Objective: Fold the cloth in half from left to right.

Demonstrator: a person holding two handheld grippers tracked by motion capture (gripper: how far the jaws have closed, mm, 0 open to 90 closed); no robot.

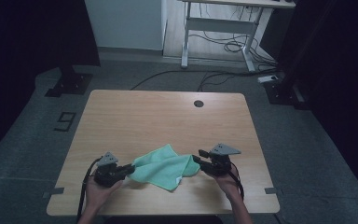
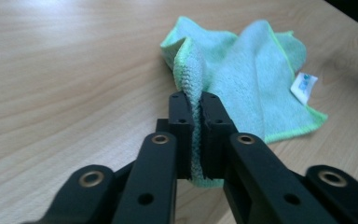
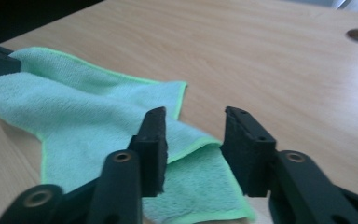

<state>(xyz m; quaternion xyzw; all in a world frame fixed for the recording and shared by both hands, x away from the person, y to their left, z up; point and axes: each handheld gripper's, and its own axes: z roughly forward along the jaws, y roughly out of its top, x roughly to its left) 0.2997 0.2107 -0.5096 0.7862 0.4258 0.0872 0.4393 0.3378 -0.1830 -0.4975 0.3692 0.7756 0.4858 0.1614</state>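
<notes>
Wooden table: green cloth pinched by left gripper, right gripper open beside.

High view: a fixed camera above the near edge looks forward and down on the whole wooden table, with floor beyond at the frame's top. Left gripper view: rides low and close, looking along its jaws at the green cloth in the upper right. Right gripper view: equally low, facing the same cloth at lower left
</notes>
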